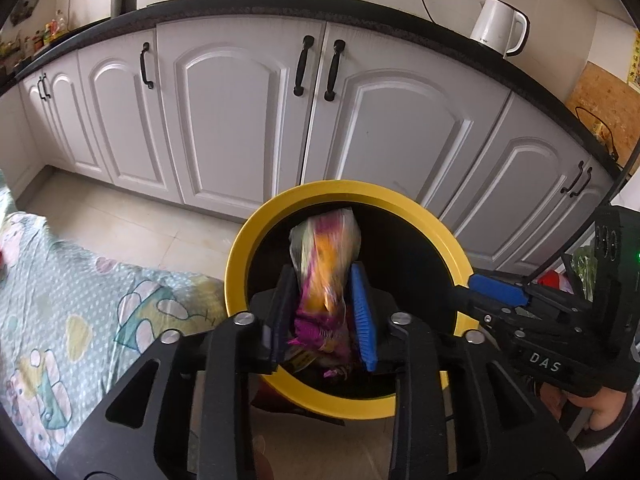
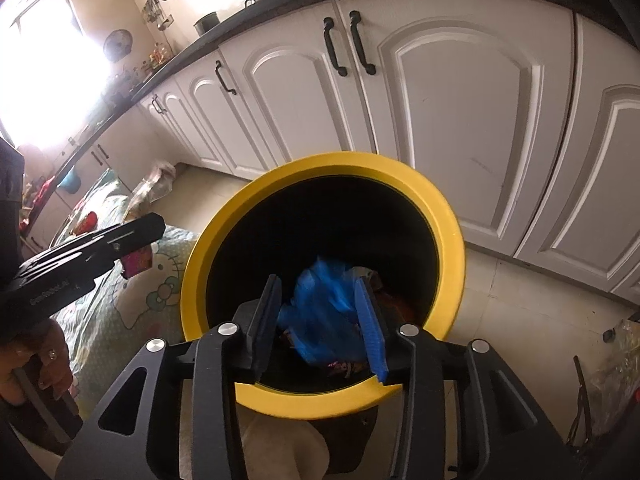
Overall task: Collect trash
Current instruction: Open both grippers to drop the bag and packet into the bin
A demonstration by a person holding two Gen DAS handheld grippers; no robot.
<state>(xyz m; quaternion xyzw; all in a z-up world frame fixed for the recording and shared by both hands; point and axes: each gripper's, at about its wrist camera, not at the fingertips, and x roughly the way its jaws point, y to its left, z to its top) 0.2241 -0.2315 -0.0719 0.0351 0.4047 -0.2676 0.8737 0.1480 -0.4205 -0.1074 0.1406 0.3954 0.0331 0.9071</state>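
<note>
Setting: kitchen floor before a run of white cabinets (image 1: 248,120), a yellow-rimmed bin (image 1: 240,264) standing just beside the near edge of a patterned cloth (image 1: 68,304).

Left gripper (image 1: 322,312): poised over the near side of the bin's mouth and angled down into it, with a purple-and-orange snack wrapper (image 1: 326,276) standing between the jaws. Jaws parted a little; wrapper motion-blurred, apparently slipping free rather than pinched, though contact with the pads cannot be ruled out.

Right gripper (image 2: 326,320): likewise held over the near rim of the bin (image 2: 452,232), aimed downward, with a crumpled blue plastic bag (image 2: 326,312) between its jaws. Jaws partly spread; bag blurred and bulging loose, judged to be dropping rather than gripped.

Why so placed: both tools brought over the dark opening so that whatever is let go falls inside and not onto the floor tiles (image 1: 132,224); steep downward tilt keeps each piece clear of the rim.

Task's things: wrapper and bag both above the bin's interior, not yet settled; more scraps dimly visible at the bottom of the bin.

Stage: release into the bin, probably the closing step for these two pieces.

Risk: light plastic clinging to a ribbed pad or catching on the near rim.

Also in shot: a white kettle (image 1: 498,26) on the dark counter above the cabinets.
</note>
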